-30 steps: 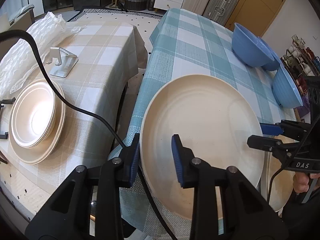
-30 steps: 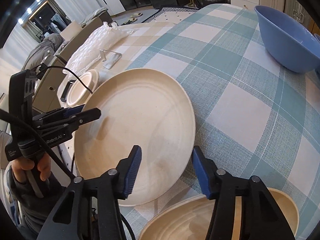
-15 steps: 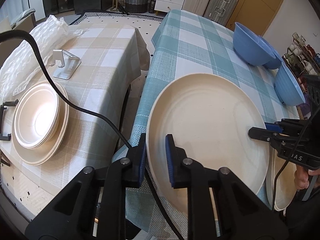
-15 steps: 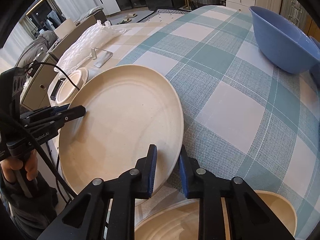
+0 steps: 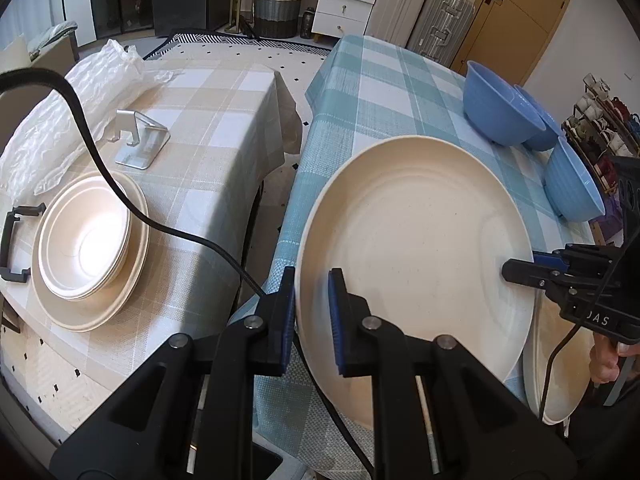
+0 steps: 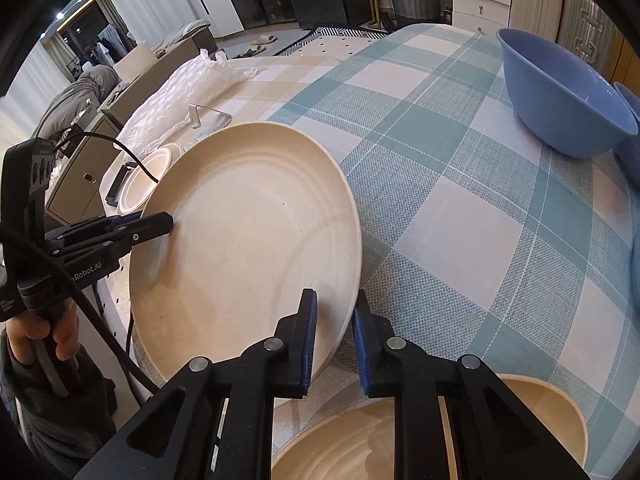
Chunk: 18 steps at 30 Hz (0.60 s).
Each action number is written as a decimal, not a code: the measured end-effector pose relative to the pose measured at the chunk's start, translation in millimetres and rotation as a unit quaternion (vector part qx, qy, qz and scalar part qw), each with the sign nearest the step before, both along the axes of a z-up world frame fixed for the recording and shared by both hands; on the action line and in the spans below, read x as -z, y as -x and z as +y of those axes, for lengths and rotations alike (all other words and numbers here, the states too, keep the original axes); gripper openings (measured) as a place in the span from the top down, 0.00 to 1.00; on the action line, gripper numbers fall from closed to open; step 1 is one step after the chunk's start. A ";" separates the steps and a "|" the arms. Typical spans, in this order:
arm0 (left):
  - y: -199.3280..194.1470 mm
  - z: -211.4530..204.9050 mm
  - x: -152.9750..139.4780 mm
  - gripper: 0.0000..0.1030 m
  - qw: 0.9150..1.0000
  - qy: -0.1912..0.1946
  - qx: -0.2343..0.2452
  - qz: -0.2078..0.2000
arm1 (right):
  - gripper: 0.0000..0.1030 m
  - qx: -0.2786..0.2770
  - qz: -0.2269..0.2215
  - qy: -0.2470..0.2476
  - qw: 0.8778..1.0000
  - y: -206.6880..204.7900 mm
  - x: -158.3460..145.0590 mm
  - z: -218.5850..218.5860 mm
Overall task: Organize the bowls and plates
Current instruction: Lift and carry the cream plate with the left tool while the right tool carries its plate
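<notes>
large cream plate [image 5: 416,248] | over the blue-checked table's [image 5: 384,92] near left corner | left gripper [image 5: 311,316] clamps its left rim | right gripper [image 6: 335,340] clamps the opposite rim

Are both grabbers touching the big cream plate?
Touching. The left wrist view shows the left gripper clamped on the cream plate rim; the right wrist view shows the right gripper clamped on its opposite rim.
</notes>
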<state>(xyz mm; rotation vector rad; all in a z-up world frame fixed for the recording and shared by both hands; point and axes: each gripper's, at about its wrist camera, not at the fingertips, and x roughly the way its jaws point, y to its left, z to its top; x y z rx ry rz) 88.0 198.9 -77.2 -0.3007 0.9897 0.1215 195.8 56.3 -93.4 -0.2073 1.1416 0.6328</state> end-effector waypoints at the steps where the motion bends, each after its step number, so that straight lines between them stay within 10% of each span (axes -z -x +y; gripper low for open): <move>1: 0.4 -0.3 -2.2 0.88 1.000 0.000 -0.001 -0.002 | 0.83 0.000 -0.001 -0.003 1.000 1.1 -1.9 -1.9; 18: 5.4 -29.0 -41.2 0.88 0.999 -0.015 0.011 -0.038 | 0.83 0.007 -0.022 -0.035 0.999 14.3 -37.8 -35.3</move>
